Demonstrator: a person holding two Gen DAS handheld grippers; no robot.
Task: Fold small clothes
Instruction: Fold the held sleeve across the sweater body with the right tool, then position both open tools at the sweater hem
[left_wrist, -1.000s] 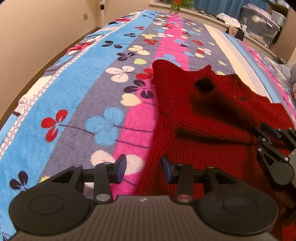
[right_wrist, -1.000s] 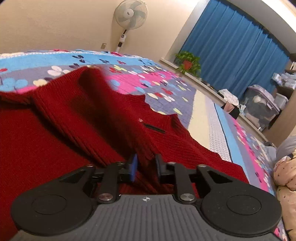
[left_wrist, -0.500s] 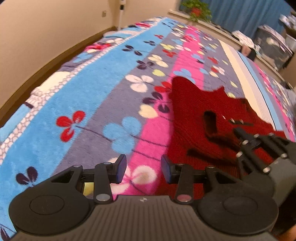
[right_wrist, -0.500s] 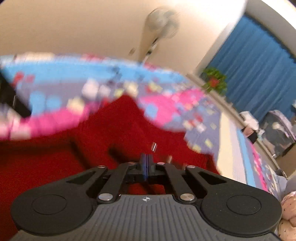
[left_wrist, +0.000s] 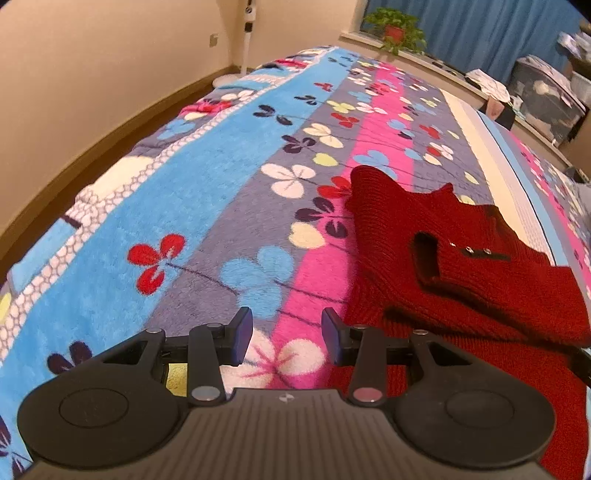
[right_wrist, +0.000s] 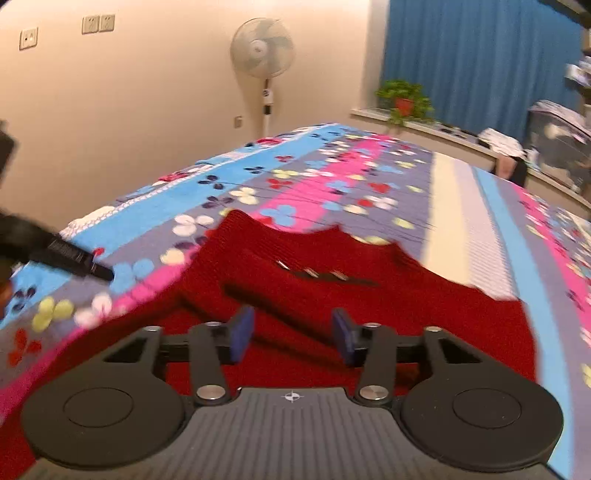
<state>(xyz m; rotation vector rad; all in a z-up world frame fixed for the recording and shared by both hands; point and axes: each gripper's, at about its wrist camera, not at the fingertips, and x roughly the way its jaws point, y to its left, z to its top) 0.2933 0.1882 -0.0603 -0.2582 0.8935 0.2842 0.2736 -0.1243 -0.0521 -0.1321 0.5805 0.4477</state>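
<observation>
A small red knit sweater (left_wrist: 461, 258) lies on the flowered bedspread (left_wrist: 221, 206), with one part folded over its middle and a dark placket with metal snaps showing. My left gripper (left_wrist: 286, 338) is open and empty, just left of the sweater's near edge. In the right wrist view the sweater (right_wrist: 325, 273) lies under and ahead of my right gripper (right_wrist: 293, 338), which is open and empty above it. The left gripper's dark body (right_wrist: 66, 254) shows at the left edge of that view.
A standing fan (right_wrist: 263, 55) is by the wall past the bed's far corner. A potted plant (right_wrist: 404, 98) sits on the window ledge before blue curtains. Storage boxes (left_wrist: 546, 99) stand at the far right. The floor (left_wrist: 110, 133) drops off left of the bed.
My right gripper was shut on the sweater half a second ago; it has opened, let go and pulled back. The folded part now lies on the sweater. My left gripper stayed open.
</observation>
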